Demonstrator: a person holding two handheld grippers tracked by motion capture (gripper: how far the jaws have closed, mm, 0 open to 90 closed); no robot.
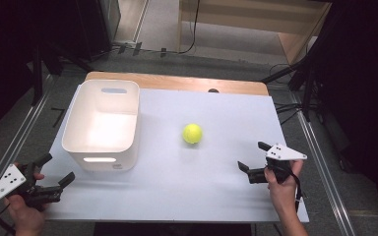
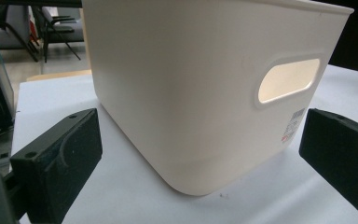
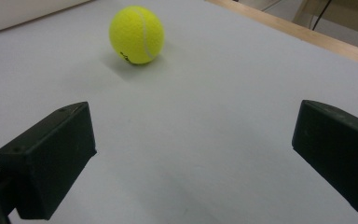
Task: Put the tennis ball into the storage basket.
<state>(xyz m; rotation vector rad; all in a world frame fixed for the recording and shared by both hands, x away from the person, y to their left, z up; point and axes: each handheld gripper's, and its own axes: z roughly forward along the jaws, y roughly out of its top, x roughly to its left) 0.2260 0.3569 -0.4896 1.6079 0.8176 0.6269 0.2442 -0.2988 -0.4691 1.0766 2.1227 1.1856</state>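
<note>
A yellow tennis ball [image 1: 192, 133] rests on the white tabletop near the middle; the right gripper view has the ball [image 3: 137, 34] ahead and to the left of the jaws. A white plastic bin [image 1: 103, 123] with handle slots stands at the left, and its near corner [image 2: 200, 93] looms close in the left gripper view. My left gripper [image 1: 55, 170] is open at the table's front left corner, just short of the bin. My right gripper [image 1: 254, 156] is open at the front right, some way from the ball, with nothing between its jaws.
The white table surface [image 1: 216, 187] has a wooden strip [image 1: 177, 81] along its far edge. Metal rails [image 1: 320, 162] run along both sides of the table. Cables [image 1: 192, 39] lie on the floor beyond.
</note>
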